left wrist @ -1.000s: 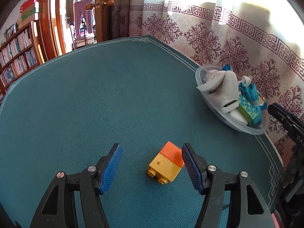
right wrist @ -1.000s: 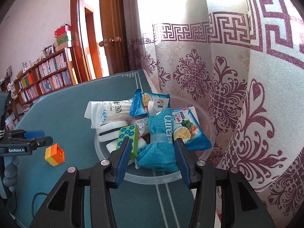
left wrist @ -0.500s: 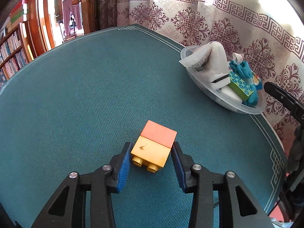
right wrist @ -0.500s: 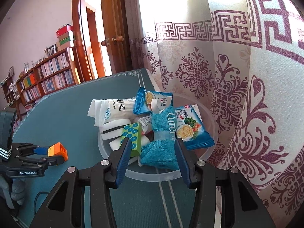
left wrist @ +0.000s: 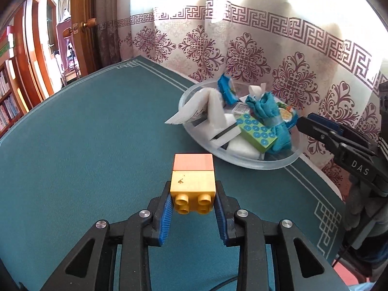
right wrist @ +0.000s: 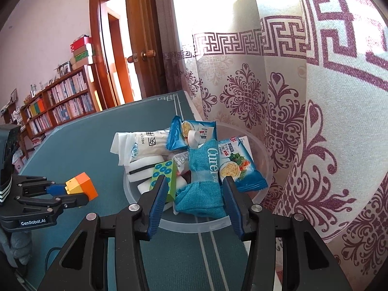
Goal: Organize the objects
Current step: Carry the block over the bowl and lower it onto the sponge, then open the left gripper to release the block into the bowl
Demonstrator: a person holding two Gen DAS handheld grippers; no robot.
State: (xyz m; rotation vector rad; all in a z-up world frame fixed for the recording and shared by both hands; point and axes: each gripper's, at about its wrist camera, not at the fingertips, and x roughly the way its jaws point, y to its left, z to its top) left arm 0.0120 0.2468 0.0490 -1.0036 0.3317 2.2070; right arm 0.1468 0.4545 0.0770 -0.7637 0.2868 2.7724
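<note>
My left gripper [left wrist: 193, 200] is shut on a yellow and orange toy brick [left wrist: 193, 177] and holds it above the green table. The held brick also shows in the right wrist view [right wrist: 81, 186], left of the bowl. A clear plastic bowl [left wrist: 247, 163] stands to the right, filled with snack packets, a white packet, a blue cloth and a green dotted block [left wrist: 258, 134]. My right gripper [right wrist: 192, 200] is open and empty, just in front of the bowl's near rim [right wrist: 194, 225], with the blue cloth [right wrist: 202, 184] showing between its fingers.
The green table mat [left wrist: 84, 133] has a white border line near its edges. A patterned curtain [right wrist: 303, 121] hangs right behind the bowl. A wooden door and bookshelves [right wrist: 60, 104] stand beyond the table's far side.
My left gripper closed on the toy brick, lifted it off the table and turned toward the bowl. My right gripper has stayed open in front of the bowl.
</note>
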